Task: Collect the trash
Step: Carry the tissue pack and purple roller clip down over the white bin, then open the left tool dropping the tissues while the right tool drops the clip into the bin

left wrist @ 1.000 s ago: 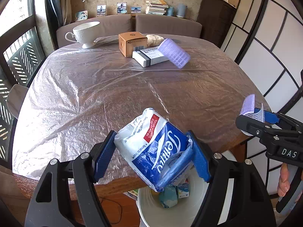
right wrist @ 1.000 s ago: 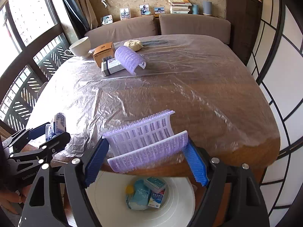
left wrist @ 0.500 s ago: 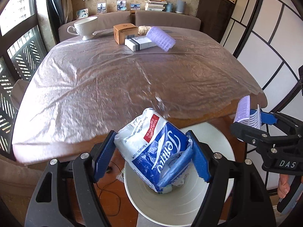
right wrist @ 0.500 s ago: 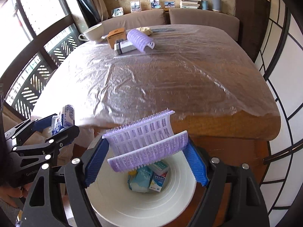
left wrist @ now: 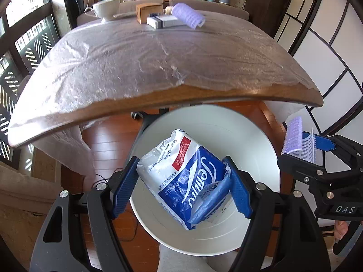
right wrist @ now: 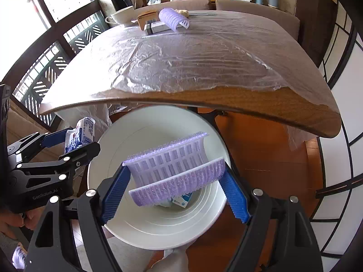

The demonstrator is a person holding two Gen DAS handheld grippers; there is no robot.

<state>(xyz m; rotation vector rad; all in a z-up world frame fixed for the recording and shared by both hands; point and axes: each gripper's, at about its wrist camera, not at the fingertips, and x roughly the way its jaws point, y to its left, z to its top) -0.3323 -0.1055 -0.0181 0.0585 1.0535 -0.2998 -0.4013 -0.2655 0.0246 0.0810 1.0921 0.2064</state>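
**Both grippers loaded above the bin**

The left gripper (left wrist: 181,187) clamps a blue-and-white tissue pack (left wrist: 183,179) between its pads; the pack's lower end hides much of the bin floor. The right gripper (right wrist: 174,187) pinches a purple roller (right wrist: 174,174), split open into two curved pieces, which covers most of the small cartons (right wrist: 181,200) lying in the white bin (right wrist: 118,222) directly beneath. Beyond the jaws, the table (right wrist: 261,104) edge overhangs the bin's far rim. Farthest off on the table stand a cup (left wrist: 106,8), two boxes (left wrist: 147,14) and another roller (left wrist: 187,18).
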